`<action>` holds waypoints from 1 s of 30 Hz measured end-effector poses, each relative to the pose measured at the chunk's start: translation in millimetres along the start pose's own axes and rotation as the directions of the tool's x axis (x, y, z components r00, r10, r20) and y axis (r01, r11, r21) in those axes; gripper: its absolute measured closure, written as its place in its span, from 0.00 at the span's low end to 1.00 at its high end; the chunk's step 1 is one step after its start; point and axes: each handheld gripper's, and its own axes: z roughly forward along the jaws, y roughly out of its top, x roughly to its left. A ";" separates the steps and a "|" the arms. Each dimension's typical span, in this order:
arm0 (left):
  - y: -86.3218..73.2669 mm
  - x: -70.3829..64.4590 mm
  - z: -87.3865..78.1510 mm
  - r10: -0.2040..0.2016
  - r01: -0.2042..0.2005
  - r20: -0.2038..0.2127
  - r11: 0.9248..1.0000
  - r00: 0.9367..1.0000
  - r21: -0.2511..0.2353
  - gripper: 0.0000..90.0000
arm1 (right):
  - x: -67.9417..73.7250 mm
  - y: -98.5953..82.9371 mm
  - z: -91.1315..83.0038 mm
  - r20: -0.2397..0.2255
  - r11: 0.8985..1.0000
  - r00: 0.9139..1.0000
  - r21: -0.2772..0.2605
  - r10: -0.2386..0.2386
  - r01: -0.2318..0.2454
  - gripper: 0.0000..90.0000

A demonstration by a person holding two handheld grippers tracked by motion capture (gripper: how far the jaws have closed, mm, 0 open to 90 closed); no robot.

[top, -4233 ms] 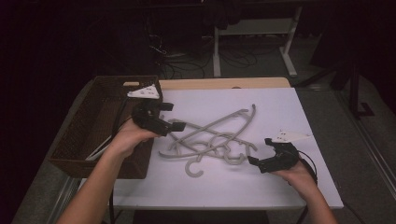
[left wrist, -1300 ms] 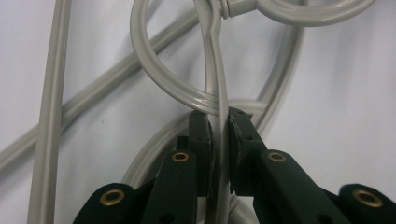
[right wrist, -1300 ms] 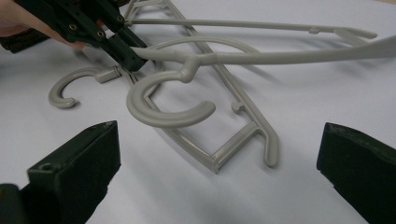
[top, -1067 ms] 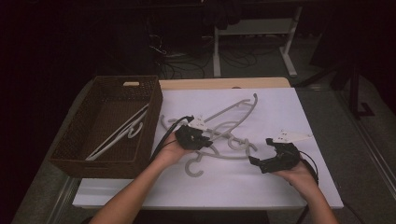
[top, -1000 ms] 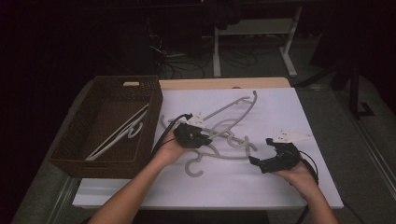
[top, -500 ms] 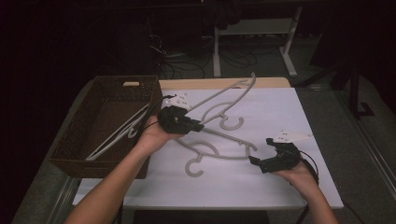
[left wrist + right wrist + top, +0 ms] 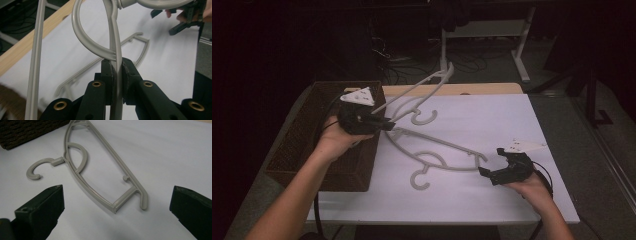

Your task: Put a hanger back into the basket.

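here the left claw hides the raised hanger's clamped rib.

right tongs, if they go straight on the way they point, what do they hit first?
Probably the grey hanger lying on the table: its near end sits between the open jaws of the right tongs, just ahead of them. Depth is hard to judge, so they might touch the white tabletop first.

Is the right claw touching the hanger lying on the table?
Apart. The right gripper view shows the right claw open, white table visible between both jaws and the hanger.
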 end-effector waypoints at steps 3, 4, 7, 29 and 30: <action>-11.2 7.6 -17.4 -0.014 0.014 -0.026 1.000 1.000 0.005 0.90 | -0.2 0.1 0.1 0.000 1.000 1.000 -0.003 -0.001 0.001 0.00; -13.9 9.3 -21.1 -0.016 0.017 -0.031 1.000 0.999 0.005 0.90 | -0.3 0.1 0.1 0.001 1.000 1.000 -0.001 0.000 0.000 0.00; -25.0 16.0 -35.0 -0.031 0.032 -0.059 0.999 0.998 0.009 0.91 | -0.5 0.1 0.6 0.002 1.000 1.000 0.002 0.000 0.000 0.00; -113.4 57.6 -86.2 -0.203 0.213 -0.175 0.976 0.963 0.038 0.91 | -1.1 0.3 2.6 0.007 1.000 1.000 0.009 0.003 -0.003 0.00; -116.0 58.7 -87.5 -0.204 0.215 -0.179 0.976 0.962 0.043 0.91 | -1.0 0.4 2.7 0.006 1.000 1.000 0.010 0.004 -0.004 0.00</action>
